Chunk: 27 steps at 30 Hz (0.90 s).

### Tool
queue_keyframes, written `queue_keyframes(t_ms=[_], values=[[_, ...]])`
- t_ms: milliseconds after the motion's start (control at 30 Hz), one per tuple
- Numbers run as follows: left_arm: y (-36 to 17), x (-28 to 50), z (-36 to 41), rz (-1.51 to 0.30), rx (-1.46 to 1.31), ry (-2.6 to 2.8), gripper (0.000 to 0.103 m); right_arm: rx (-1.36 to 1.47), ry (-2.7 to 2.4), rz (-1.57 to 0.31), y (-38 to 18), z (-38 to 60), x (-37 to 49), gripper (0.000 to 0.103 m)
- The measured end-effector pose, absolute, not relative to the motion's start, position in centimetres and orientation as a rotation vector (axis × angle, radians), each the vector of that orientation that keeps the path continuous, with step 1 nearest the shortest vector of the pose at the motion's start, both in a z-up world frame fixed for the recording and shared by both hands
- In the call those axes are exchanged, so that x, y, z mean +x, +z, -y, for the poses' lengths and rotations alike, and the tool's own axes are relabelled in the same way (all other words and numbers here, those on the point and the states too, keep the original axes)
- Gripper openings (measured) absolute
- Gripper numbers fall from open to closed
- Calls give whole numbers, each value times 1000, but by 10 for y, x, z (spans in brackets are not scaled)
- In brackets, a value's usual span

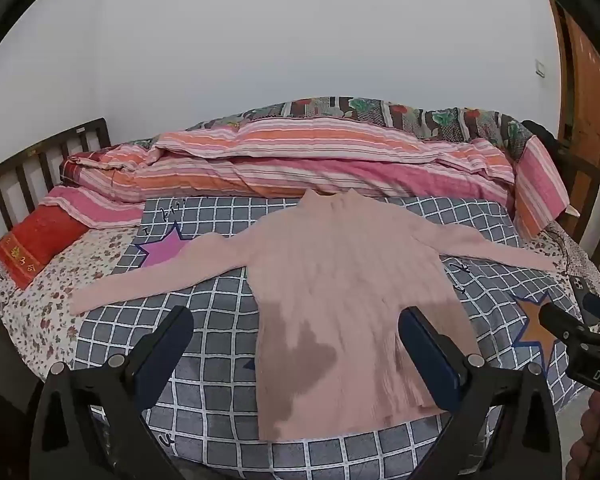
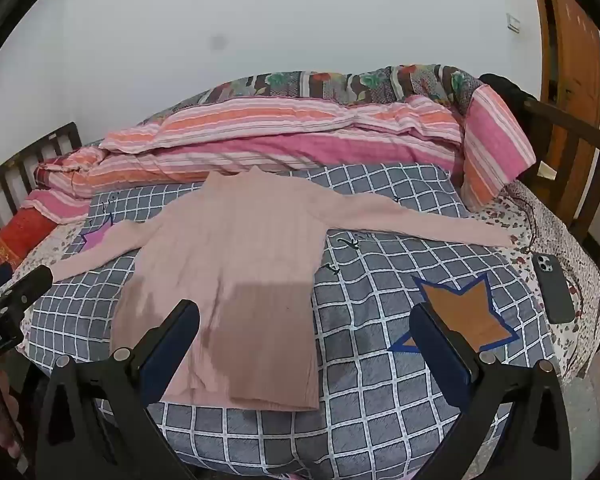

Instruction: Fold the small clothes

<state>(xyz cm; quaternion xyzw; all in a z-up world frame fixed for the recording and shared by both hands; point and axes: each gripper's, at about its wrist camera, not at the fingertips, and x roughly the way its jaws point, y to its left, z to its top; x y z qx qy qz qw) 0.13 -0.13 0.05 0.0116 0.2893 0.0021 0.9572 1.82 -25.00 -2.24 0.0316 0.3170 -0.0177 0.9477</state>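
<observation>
A pink ribbed sweater (image 1: 340, 280) lies flat and face-up on a grey checked blanket (image 1: 204, 380) spread over the bed, collar towards the far wall, hem nearest the cameras, both sleeves stretched out sideways; a darker patch near the hem may be damp or shadow, which cannot be told. The left gripper (image 1: 296, 344) hangs above the hem with jaws spread wide and nothing between them; the right gripper (image 2: 304, 344) likewise stands released and empty, just right of the body of the garment. By judgement the knit is light, soft and limp, likely to sag and stretch when lifted; a sleeve cuff or a shoulder seam offers the surest pinch, taken through one layer only so the blanket is not caught. Surroundings: a striped quilt (image 1: 300, 152) bunched behind the collar; a red pillow (image 1: 36, 244) at far left; a dark phone (image 2: 554, 288) lying near the right cuff, the one thing likely to obstruct that sleeve.
</observation>
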Motion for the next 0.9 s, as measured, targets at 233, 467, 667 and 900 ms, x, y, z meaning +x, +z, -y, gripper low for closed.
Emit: queue_keyframes(t_ms=[233, 467, 667, 900], values=[[1, -3, 4, -577, 3, -14, 103, 62, -39, -645, -23, 254, 17, 103], [-2, 3, 8, -595, -10, -16, 103, 63, -39, -643, -20, 250, 13, 103], [-3, 1, 9, -586, -1, -15, 103, 80, -40, -639, -21, 254, 15, 103], [1, -2, 8, -578, 10, -15, 103, 79, -35, -629, -18, 249, 12, 103]])
